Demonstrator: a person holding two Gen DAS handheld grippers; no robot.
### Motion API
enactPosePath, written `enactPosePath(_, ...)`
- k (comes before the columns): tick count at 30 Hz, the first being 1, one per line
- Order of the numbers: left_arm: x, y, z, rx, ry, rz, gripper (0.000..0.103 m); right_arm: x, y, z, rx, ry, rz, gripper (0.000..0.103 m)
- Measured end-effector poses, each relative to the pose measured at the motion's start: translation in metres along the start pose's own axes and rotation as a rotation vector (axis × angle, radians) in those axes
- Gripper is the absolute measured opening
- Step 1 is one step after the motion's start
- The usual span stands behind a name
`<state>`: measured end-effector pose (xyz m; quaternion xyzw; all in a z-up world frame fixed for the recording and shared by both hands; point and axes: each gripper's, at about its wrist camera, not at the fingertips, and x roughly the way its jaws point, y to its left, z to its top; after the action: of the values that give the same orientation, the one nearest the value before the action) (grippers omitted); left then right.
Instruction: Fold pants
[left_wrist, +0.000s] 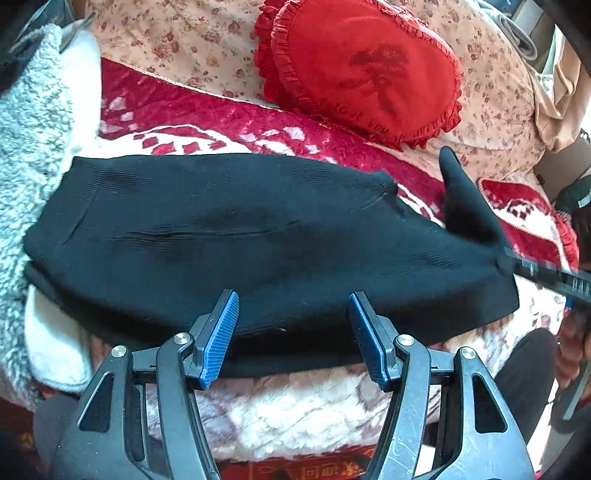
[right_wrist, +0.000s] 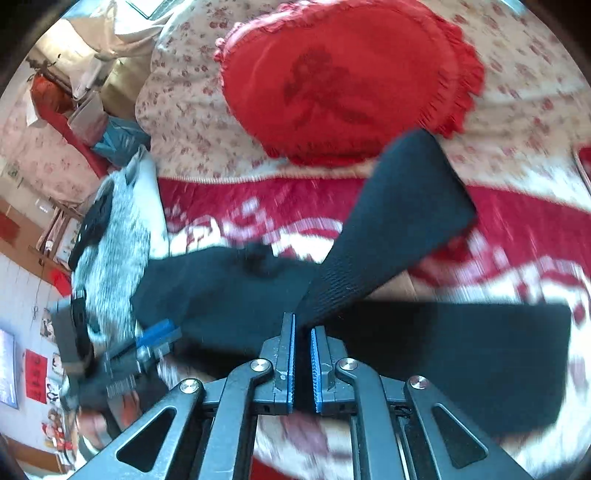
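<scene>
- Grey fleece blanket (left_wrist: 29, 155) sits over at 9 o'clock in the left wrist view, bunched along the edge of the bed.
- Black pants (left_wrist: 236, 236) lie flat across the middle on a red-and-white plush blanket (left_wrist: 207, 114), stretching from 9 to 3 o'clock.
- Left gripper (left_wrist: 293, 332) hovers at 6 o'clock by the near hem, blue pads spread wide apart, nothing between them.
- Red heart-shaped pillow (left_wrist: 362, 62) is up at 12-to-1 o'clock on the floral quilt (left_wrist: 177, 33).
- Right gripper (right_wrist: 303, 365) has its pads pinched on a strip of the pants (right_wrist: 399, 221), which rises toward 1 o'clock in the right wrist view.
</scene>
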<state>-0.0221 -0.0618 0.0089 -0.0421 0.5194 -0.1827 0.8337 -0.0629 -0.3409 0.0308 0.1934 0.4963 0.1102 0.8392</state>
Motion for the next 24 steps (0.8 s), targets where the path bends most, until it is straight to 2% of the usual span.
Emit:
enactPosePath(2,-0.001,-0.002,-0.005,0.002,-0.001,0.006,0.062,0.001,-0.012,-0.02,0.005,0.014,-0.022,0.005)
enactPosePath(5,0.003,-0.005,-0.012,-0.007,0.019,0.009,0.062,0.025,-0.031,-0.043,0.044,0.069,-0.046,0.005)
enactPosePath(6,0.003,-0.005,-0.014,-0.006,0.023,0.018,0.062,0.034,-0.033,-0.048,0.03,0.082,-0.08,0.005)
enactPosePath(8,0.002,-0.007,-0.015,-0.009,0.021,0.026,0.062,0.041,-0.032,-0.055,0.02,0.092,-0.091,0.004)
enactPosePath(11,-0.002,-0.014,-0.011,-0.009,0.009,0.001,0.062,0.029,-0.029,-0.053,0.003,0.071,-0.077,0.005)
enactPosePath(13,-0.001,-0.019,-0.008,-0.003,0.004,-0.005,0.062,0.019,-0.035,-0.051,0.022,0.049,-0.074,0.012)
enactPosePath(15,0.003,-0.03,-0.005,0.012,0.008,-0.021,0.062,0.005,-0.043,-0.048,0.044,-0.008,-0.093,0.034)
enactPosePath(16,0.005,-0.035,-0.005,0.022,0.014,-0.027,0.062,0.0,-0.048,-0.047,0.062,-0.03,-0.095,0.037)
enactPosePath(19,0.013,-0.051,-0.005,0.068,0.026,-0.031,0.062,-0.001,-0.064,-0.036,0.125,-0.059,-0.135,0.038)
enactPosePath(22,0.018,-0.06,-0.005,0.084,0.042,-0.041,0.062,0.003,-0.068,-0.016,0.113,-0.096,-0.187,0.038)
enactPosePath(24,0.02,-0.062,-0.004,0.088,0.046,-0.036,0.062,0.009,-0.056,0.002,0.07,-0.119,-0.2,0.038)
